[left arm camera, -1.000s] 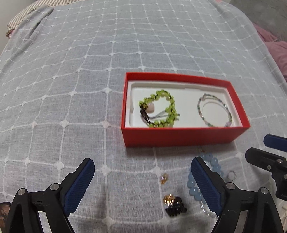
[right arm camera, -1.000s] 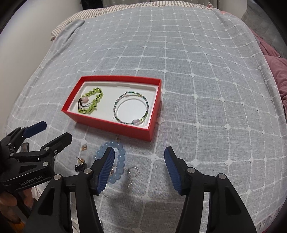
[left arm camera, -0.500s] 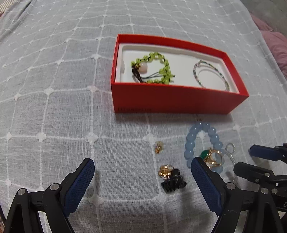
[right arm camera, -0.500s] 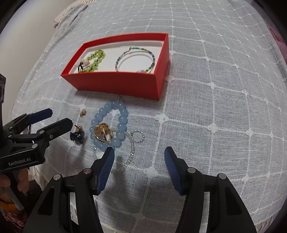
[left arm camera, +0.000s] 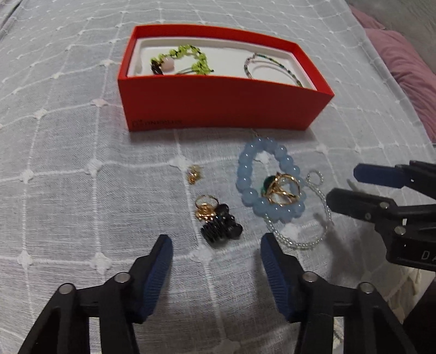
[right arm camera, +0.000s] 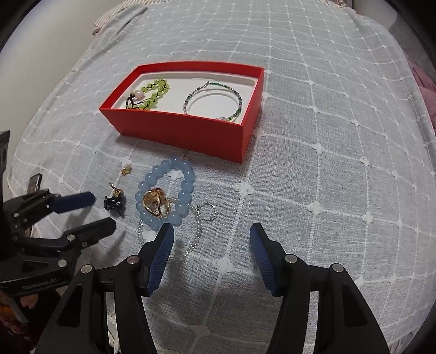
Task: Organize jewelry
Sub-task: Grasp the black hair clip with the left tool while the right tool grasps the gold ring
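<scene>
A red box (left arm camera: 218,109) (right arm camera: 185,130) on the bedspread holds a green bead bracelet (left arm camera: 196,61) and a thin beaded bangle (left arm camera: 272,68). In front of it lie a blue bead bracelet (left arm camera: 245,177) (right arm camera: 188,185) around a gold ring (left arm camera: 280,188), a clear bead chain (left arm camera: 299,242), a black hair clip (left arm camera: 220,228) (right arm camera: 114,203) beside a second gold ring (left arm camera: 205,207), and a small gold earring (left arm camera: 194,174). My left gripper (left arm camera: 215,245) (right arm camera: 100,211) hovers just short of the clip, its jaws closing on nothing. My right gripper (right arm camera: 212,231) (left arm camera: 344,183) stands open over the chain.
The grey checked bedspread (right arm camera: 327,136) covers the whole surface and drops off at the near edge. A pink pillow (left arm camera: 408,68) lies at the far right. A striped cushion (right arm camera: 114,19) sits at the far end.
Both grippers have sunk closer to the loose jewellery in front of the box. The left gripper's jaws have narrowed markedly; the right gripper's gap is unchanged.
</scene>
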`<state>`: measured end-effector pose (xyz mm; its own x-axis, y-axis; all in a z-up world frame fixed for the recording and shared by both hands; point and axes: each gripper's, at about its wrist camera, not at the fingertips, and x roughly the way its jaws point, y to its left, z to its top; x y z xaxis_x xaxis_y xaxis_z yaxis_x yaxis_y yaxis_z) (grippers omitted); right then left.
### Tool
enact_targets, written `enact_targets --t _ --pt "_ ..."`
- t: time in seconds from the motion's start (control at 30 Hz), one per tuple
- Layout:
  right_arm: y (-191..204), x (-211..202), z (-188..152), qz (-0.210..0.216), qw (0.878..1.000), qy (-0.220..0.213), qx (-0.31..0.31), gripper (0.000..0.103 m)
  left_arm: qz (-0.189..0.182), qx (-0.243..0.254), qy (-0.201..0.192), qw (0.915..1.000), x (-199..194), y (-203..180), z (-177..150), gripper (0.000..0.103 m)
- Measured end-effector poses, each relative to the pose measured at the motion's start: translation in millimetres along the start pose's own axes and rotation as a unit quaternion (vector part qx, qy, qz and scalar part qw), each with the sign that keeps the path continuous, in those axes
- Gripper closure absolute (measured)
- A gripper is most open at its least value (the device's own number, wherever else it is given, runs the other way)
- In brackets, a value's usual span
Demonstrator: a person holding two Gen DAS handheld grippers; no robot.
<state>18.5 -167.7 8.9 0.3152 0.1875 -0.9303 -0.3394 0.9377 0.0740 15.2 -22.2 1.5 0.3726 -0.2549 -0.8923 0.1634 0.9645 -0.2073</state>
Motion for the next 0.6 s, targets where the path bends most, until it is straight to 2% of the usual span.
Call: enact_targets --t 0.1,0.27,0.4,0.47,0.53,0.6 --pt "0 1 1 0.004 1.0 0.0 0.001 0.042 -0.002 0.001 -0.003 1.0 1 -2 -1 0.056" --pt "3 6 2 0.004 1.0 0.005 -0.001 0.042 -0.009 -0.001 -0.002 1.0 6 -7 3 0.057" --pt "6 6 3 0.009 1.0 0.004 -0.003 0.042 0.0 -0.006 -0.003 1.0 13 -11 8 0.059" --pt "8 5 3 0.017 1.0 0.002 -0.004 0.042 0.009 -0.005 -0.006 0.9999 15 -12 9 0.063" --pt "10 4 3 0.022 1.0 -0.001 -0.006 0.042 0.024 0.002 -0.009 0.9997 17 -13 9 0.073" --pt "12 3 3 0.023 1.0 -0.005 -0.011 0.042 0.034 0.009 -0.012 0.9993 17 -14 9 0.075"
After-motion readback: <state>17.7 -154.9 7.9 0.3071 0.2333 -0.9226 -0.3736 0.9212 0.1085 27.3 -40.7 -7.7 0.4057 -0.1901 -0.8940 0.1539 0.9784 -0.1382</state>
